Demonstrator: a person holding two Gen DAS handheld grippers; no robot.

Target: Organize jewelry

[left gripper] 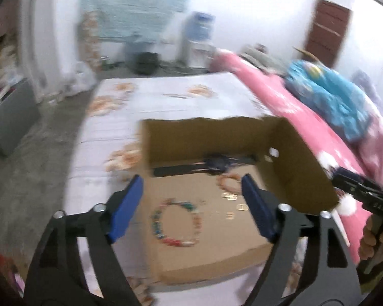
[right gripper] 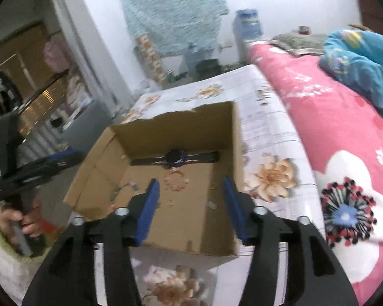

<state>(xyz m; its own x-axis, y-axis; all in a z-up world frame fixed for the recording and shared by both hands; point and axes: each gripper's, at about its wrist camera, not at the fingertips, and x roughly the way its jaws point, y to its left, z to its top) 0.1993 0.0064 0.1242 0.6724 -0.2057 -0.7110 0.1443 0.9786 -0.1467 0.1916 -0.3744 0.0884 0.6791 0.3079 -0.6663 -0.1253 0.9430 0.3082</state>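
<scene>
Both wrist cameras look steeply down, close over the shared cardboard box (left gripper: 288,158), from opposite sides.

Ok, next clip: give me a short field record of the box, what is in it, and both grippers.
container: open cardboard box on floral sheet
contents: black wristwatch along far wall; pale bead bracelet; multicoloured bead bracelet; small gold pieces
left gripper: open, blue fingers empty, above box
right gripper: open, empty, above box
</scene>
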